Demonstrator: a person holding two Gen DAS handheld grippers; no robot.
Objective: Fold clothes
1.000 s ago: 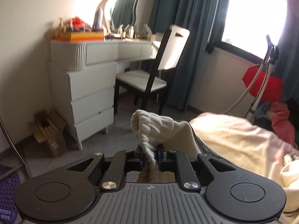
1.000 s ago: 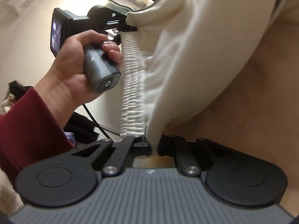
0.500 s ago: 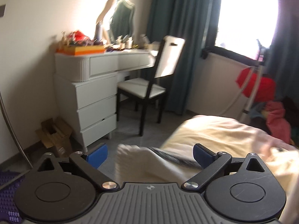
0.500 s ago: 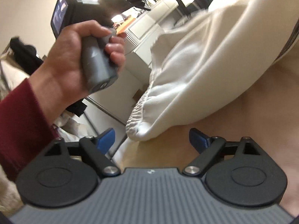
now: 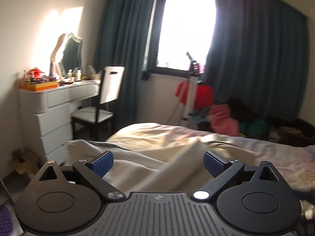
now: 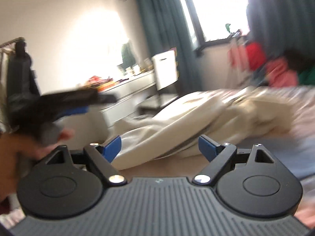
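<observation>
A cream garment (image 5: 157, 161) with a ribbed hem lies crumpled on the bed (image 5: 275, 157), just ahead of my left gripper (image 5: 158, 162), which is open and empty above it. In the right wrist view the same garment (image 6: 187, 125) lies stretched across the bed (image 6: 295, 147) in front of my right gripper (image 6: 159, 147), also open and empty. The left gripper (image 6: 74, 102) shows blurred at the left of that view, held in a hand.
A white dresser (image 5: 51, 118) with a mirror and clutter stands at the left, with a white chair (image 5: 102, 106) beside it. A pile of red, pink and green clothes (image 5: 222, 118) lies under the window by dark curtains. A cardboard box (image 5: 21, 161) sits on the floor.
Both grippers let go of the cream garment's ribbed hem and opened. The garment dropped onto the bed, and both grippers pulled back and up from it.
</observation>
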